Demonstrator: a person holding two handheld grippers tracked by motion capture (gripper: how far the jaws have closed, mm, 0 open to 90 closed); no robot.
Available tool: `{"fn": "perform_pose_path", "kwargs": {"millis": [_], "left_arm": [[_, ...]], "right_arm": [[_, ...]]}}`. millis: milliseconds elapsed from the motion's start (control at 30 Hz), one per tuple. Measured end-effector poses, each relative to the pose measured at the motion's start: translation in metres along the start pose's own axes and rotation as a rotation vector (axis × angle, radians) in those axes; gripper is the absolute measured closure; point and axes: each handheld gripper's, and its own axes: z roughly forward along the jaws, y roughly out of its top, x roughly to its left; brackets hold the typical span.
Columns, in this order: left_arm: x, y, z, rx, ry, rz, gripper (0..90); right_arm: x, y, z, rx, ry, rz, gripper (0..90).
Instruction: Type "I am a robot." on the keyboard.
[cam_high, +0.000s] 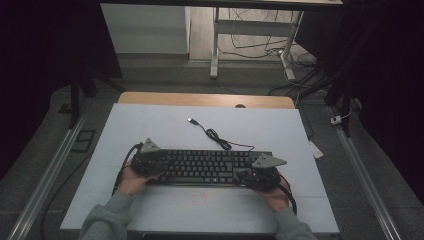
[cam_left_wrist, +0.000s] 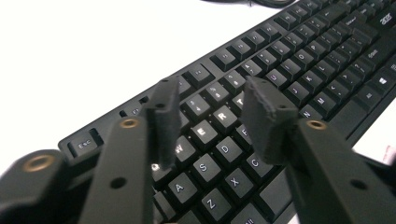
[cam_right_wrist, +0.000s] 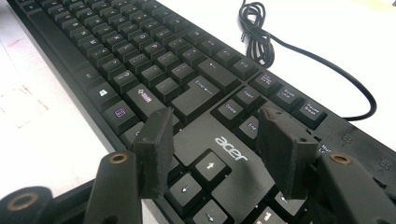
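Keyboard: black rectangular plastic keyboard (cam_high: 205, 167) with white-lettered keys and an "acer" mark; we take it as our landmark. It lies flat, long side across the person's front.
Surface: pale white table sheet (cam_high: 150, 130), which bears the keyboard near its front half.
Lead: thin black cable (cam_high: 220, 140), running from the keyboard's far edge, bunched in a small coil just behind it, ending in a plug (cam_high: 191, 120) farther back.
Left gripper: black two-jaw gripper (cam_high: 156, 165) at the keyboard's left end. We see its jaws parted to a middling gap above the letter keys around W, E and R (cam_left_wrist: 203, 130); we see nothing held between the pads and no pad on a key.
Right gripper: black two-jaw gripper (cam_high: 247, 175) at the keyboard's right end. We see its jaws parted above the bare panel with the "acer" mark (cam_right_wrist: 231, 148), beside the arrow keys; nothing gripped.
Hands: one hand (cam_high: 132, 182) behind each gripper, at the keyboard's near edge; grey sleeves (cam_high: 107, 220) come in behind them.
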Motion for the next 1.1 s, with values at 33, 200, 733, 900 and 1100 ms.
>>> {"fn": "perform_pose_path", "kwargs": {"millis": [33, 200, 733, 900, 1100], "left_arm": [[0.000, 0.000, -0.001, -0.001, 0.001, -0.002, 51.9], [0.001, 0.000, -0.003, -0.005, 0.002, -0.005, 48.3], [0.000, 0.000, -0.002, 0.008, 0.002, -0.007, 42.7], [0.000, 0.000, -0.001, 0.017, 0.001, -0.007, 41.8], [-0.001, 0.000, 0.000, 0.024, 0.003, -0.002, 40.9]], "right_arm": [[0.000, 0.000, 0.000, 0.000, 0.000, 0.000, 46.3], [0.000, 0.000, 0.000, -0.003, 0.001, 0.001, 46.3], [0.005, 0.007, 0.000, -0.037, 0.027, 0.010, 46.2], [0.010, 0.012, 0.005, -0.055, 0.046, 0.020, 46.4], [0.019, 0.023, 0.018, -0.059, 0.067, 0.009, 46.7]]}}
